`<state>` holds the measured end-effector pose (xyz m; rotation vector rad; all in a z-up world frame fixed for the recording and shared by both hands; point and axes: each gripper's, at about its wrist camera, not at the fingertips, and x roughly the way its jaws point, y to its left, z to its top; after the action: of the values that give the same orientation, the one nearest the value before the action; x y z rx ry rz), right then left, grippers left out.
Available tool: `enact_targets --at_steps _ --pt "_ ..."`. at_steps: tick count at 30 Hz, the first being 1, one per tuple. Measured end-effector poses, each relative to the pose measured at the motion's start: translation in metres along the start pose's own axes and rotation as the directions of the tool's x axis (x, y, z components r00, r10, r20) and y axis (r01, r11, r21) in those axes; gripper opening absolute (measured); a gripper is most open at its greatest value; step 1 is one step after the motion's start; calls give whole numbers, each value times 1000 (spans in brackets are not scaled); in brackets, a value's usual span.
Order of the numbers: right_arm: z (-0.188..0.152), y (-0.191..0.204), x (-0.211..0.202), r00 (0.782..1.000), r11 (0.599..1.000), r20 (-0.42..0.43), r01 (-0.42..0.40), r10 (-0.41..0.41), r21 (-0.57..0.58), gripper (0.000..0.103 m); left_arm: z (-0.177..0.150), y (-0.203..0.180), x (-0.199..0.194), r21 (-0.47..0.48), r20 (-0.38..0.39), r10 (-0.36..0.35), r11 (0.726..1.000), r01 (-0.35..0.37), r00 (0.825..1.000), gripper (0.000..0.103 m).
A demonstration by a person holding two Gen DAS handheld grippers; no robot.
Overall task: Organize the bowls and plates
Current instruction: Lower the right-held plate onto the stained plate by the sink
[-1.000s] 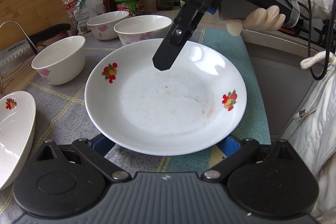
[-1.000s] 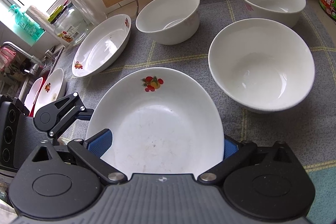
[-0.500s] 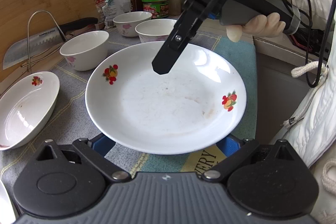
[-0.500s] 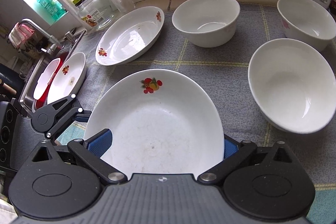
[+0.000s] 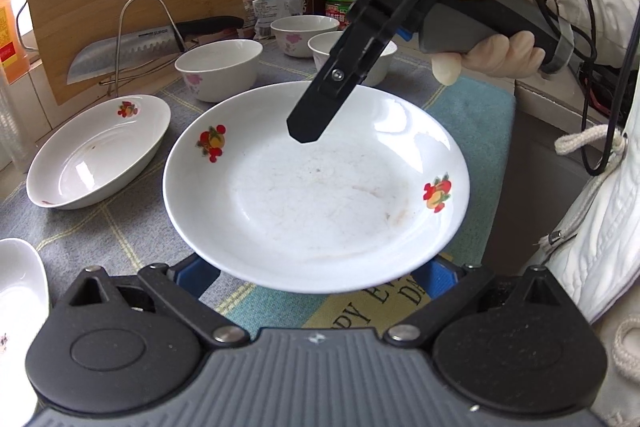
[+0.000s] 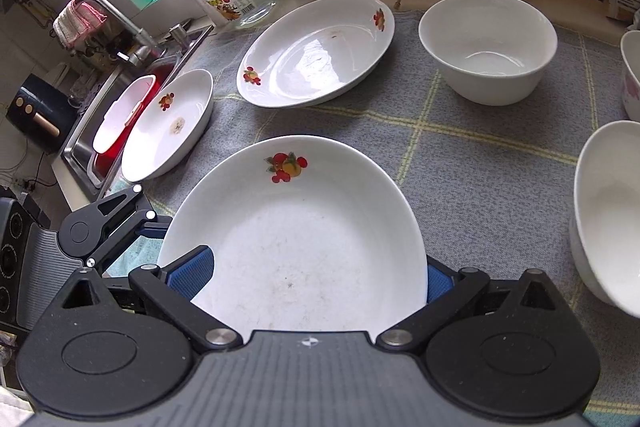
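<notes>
Both sides carry the fruit-print plate above the tabletop: the left hand-held gripper spans its near rim, the right hand-held gripper grips the opposite edge. Keep it level, steer ahead-left onto the matching plate, lower gently, release together.

Both wrist views close, sharing plate.
</notes>
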<state>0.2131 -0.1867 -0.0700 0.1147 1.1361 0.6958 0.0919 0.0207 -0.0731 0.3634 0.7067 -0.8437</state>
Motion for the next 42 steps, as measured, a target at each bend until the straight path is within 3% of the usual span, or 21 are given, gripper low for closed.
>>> enact_targets --at_steps 12,26,42 --pt "24 57 27 1000 999 17 17 -17 -28 103 -24 48 -45 -12 25 15 1000 -15 1000 100" --pt "63 123 84 999 992 -24 -33 30 -118 103 -66 96 -90 -104 23 123 987 -120 992 100" --pt "100 168 132 998 979 -48 -60 51 -197 103 -91 136 -107 -165 3 189 969 -186 982 100"
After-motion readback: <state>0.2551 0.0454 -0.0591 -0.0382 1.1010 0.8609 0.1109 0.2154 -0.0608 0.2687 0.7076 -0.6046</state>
